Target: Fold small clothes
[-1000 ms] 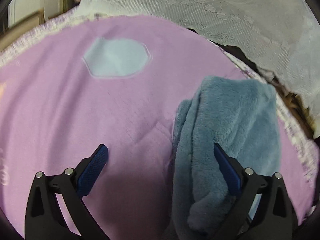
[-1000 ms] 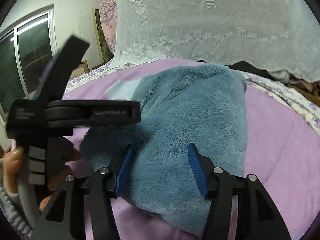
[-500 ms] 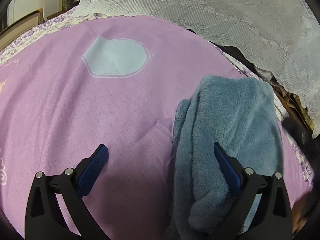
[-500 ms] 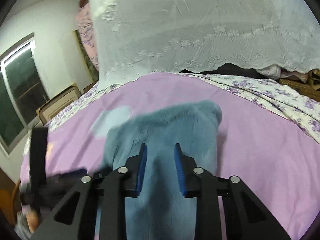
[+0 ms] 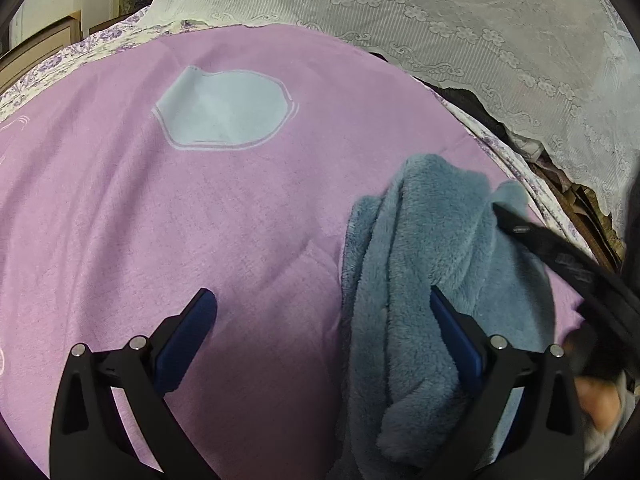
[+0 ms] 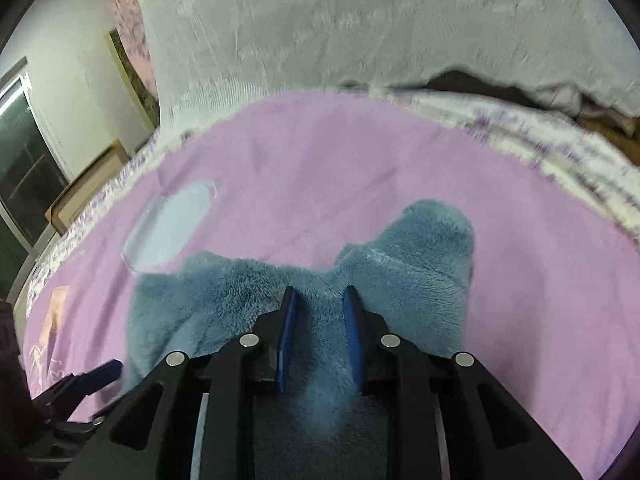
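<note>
A fluffy blue-grey fleece garment [image 5: 420,240] lies bunched on the pink blanket [image 5: 200,220], at the right of the left wrist view. My left gripper [image 5: 320,294] hangs wide open just above the blanket; its right finger overlaps the garment's left side and nothing is pinched. My right gripper [image 6: 320,291] is shut on a fold of the same garment [image 6: 420,248], whose fleece fills the narrow gap between the blue pads. From there the fleece spreads forward into two lobes. The right gripper's black body [image 5: 560,256] also shows at the right edge of the left wrist view.
A pale blue patch [image 5: 224,114] is printed on the blanket beyond the garment. White lace fabric [image 5: 440,20] hangs along the far side over dark clutter. A window [image 6: 24,152] and a wooden frame stand far left. A person's hand [image 5: 600,404] shows at the lower right.
The right gripper's jaws narrowed onto the fleece and drew back with it, stretching the garment toward the camera. It now shows at the right of the left wrist view. The left gripper stayed put.
</note>
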Motion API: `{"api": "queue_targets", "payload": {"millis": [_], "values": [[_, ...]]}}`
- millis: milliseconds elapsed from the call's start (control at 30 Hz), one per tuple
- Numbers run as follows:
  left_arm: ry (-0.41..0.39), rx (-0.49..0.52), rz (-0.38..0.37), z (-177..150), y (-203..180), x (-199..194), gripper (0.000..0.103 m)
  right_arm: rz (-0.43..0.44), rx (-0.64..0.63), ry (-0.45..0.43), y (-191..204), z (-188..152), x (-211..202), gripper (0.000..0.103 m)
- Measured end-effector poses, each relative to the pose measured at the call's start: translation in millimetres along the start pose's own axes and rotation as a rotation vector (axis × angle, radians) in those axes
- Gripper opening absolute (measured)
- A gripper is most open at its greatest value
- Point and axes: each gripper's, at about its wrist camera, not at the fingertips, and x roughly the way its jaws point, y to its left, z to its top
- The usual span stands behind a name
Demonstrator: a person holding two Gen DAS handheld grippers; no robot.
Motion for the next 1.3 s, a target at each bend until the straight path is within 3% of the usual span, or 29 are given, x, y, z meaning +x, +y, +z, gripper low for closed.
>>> {"api": "queue_targets", "payload": {"millis": [67, 233, 333, 433, 600, 767, 867, 933, 1067, 1300], "values": [[0.016, -0.020, -0.019, 1, 6, 0, 0.099, 0.026, -0.016, -0.035, 4, -6, -23, 0.027], [0.026, -0.037, -0.034, 0, 8, 1, 0.099, -0.002, -0.130, -0.105, 16, -49, -73, 0.030], [0.015, -0.025, -0.021, -1, 6, 0, 0.099, -0.009, -0.144, -0.056, 14, -76, -68, 0.039], [0.005, -0.004, -0.014, -2, 2, -2, 0.099, -0.070, -0.207, -0.092, 19, -95, -58, 0.040], [-0.018, 0.020, 0.012, -3, -1, -6, 0.099, -0.085, -0.190, -0.109, 19, -99, -68, 0.039], [-0.082, 0.011, 0.015, -7, 4, -38, 0.099, -0.051, -0.204, -0.183, 34, -102, -95, 0.039], [-0.117, 0.030, 0.024, -14, 7, -55, 0.099, -0.037, -0.233, -0.173, 40, -102, -90, 0.044], [-0.095, 0.042, 0.034, -19, 8, -52, 0.099, -0.035, -0.227, -0.122, 34, -106, -74, 0.050], [-0.036, 0.064, 0.069, -24, 6, -30, 0.099, -0.026, -0.226, -0.102, 34, -108, -68, 0.051], [-0.083, 0.115, 0.132, -29, -3, -33, 0.099, -0.012, -0.222, -0.115, 33, -110, -70, 0.052]]}}
